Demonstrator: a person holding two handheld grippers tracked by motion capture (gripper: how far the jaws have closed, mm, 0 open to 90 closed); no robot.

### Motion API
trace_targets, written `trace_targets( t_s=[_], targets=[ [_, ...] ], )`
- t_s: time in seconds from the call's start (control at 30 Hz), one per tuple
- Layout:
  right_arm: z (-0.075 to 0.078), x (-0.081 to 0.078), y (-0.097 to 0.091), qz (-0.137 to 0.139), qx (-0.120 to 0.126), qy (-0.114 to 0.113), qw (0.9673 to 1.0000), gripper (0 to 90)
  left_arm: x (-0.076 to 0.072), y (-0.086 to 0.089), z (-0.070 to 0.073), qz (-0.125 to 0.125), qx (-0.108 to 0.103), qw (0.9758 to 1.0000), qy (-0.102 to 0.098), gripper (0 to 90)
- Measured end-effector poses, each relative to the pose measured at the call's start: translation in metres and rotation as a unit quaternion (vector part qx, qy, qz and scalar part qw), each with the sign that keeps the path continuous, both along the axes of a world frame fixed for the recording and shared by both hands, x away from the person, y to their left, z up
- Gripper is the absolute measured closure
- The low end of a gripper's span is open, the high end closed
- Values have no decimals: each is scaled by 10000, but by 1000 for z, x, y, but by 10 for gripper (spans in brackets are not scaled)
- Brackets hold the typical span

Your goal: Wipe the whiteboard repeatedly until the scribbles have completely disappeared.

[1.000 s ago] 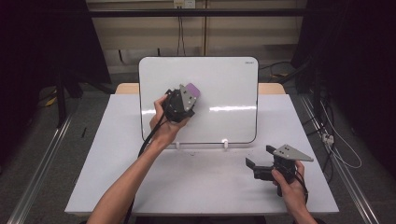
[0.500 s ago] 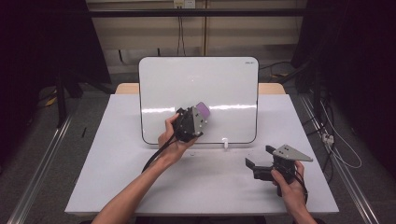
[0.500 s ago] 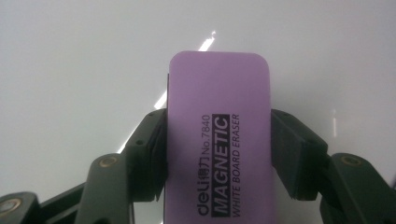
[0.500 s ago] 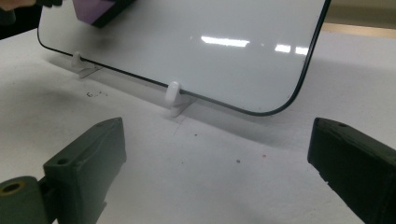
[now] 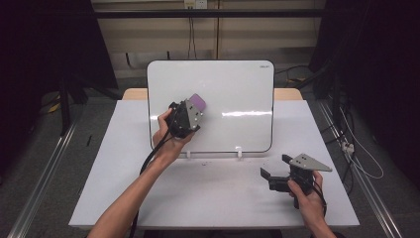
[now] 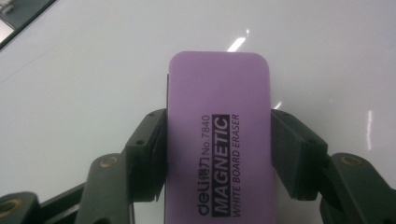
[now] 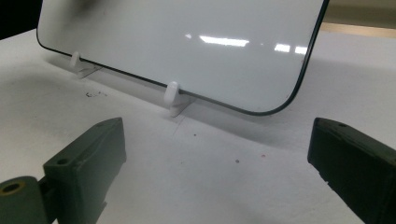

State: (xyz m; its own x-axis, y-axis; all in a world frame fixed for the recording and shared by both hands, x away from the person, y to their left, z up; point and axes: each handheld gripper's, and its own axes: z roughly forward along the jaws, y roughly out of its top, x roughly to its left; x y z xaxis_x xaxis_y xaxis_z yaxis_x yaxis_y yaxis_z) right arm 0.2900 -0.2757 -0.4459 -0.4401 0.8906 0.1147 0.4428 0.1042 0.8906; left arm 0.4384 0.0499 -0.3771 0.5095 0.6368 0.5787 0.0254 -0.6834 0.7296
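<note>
eraser point(image 6: 218, 140) | purple, rounded, black "MAGNETIC WHITE BOARD ERASER" print | against whiteboard point(image 5: 233, 94), left part

Your left gripper point(image 5: 190, 111) held the eraser point(image 5: 198, 102) against the whiteboard point(image 5: 237, 94) standing at the table's point(image 5: 99, 198) rear, while your right gripper point(image 5: 278, 171) rested before its right corner.

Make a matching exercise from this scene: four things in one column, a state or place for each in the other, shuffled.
1. eraser
2. whiteboard
3. left gripper
4. right gripper

a. propped on two white clips
b. open, low over the table
c. purple, clamped between two jaws
d. held up against the board's face

Pairs: 1-c, 2-a, 3-d, 4-b
</note>
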Motion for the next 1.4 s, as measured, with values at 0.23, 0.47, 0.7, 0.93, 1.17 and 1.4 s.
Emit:
trace_targets(
  t_s=[0.23, 0.47, 0.7, 0.93, 1.17, 1.4],
  targets=[
    [0, 0, 1, 2, -4, -6, 10000, 40, -19, -3, -21, -178, 71, 9998, 102, 413],
    [0, -1, 1, -1, -16, -4, 10000, 40, -41, -7, -42, -478, 426, 9977, 233, 413],
    [0, 0, 2, 8, -18, -7, 10000, 40, -34, 2, -36, -340, 184, 9990, 238, 413],
    [1, 0, 3, -14, -27, -11, 10000, 40, -23, 35, -17, -41, -963, 9932, 660, 413],
    [1, 1, 8, 6, 6, -9, 10000, 40, -27, 48, -5, -228, -1605, 9822, 953, 413],
    [0, 0, 11, 48, 139, 2, 9999, 41, -37, 61, 4, -341, -2190, 9681, 1170, 413]
  ],
)
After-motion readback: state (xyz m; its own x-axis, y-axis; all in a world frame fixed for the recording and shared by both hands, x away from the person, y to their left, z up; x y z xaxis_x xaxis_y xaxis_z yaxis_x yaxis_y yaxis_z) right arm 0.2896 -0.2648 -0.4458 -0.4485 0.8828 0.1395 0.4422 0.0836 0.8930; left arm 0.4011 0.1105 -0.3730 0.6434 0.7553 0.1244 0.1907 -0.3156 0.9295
